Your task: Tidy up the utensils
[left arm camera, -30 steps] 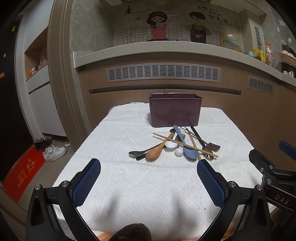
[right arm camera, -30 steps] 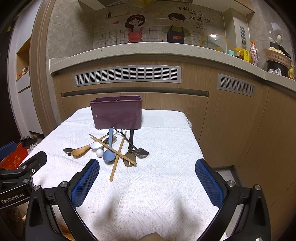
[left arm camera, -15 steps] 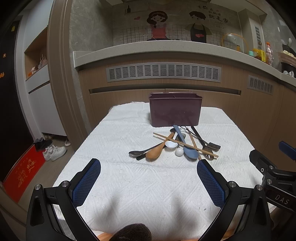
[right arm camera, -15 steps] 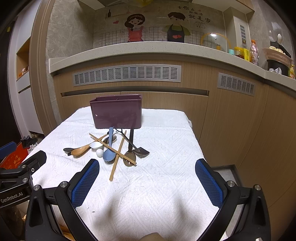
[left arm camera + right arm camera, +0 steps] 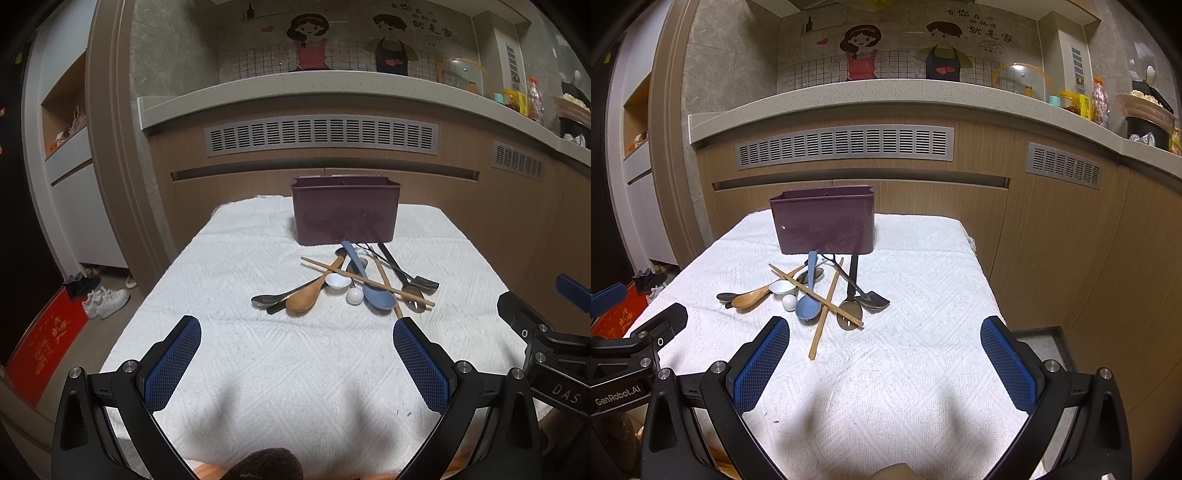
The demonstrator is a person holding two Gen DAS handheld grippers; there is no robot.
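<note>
Both the left gripper [image 5: 297, 328] and right gripper [image 5: 885, 328] have jaws spread, holding nothing; only the right view shows 1 chopstick's [image 5: 823, 321] near end, ahead between its jaws.

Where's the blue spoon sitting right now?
In the right wrist view the blue spoon lies in the utensil pile on the white cloth, handle toward the purple caddy, bowl beside the small white ball.

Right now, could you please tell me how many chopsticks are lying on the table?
2. One chopstick runs diagonally across the pile, over the blue spoon. The other chopstick crosses it, its near end on the white cloth. More could be hidden beneath the pile.
</note>
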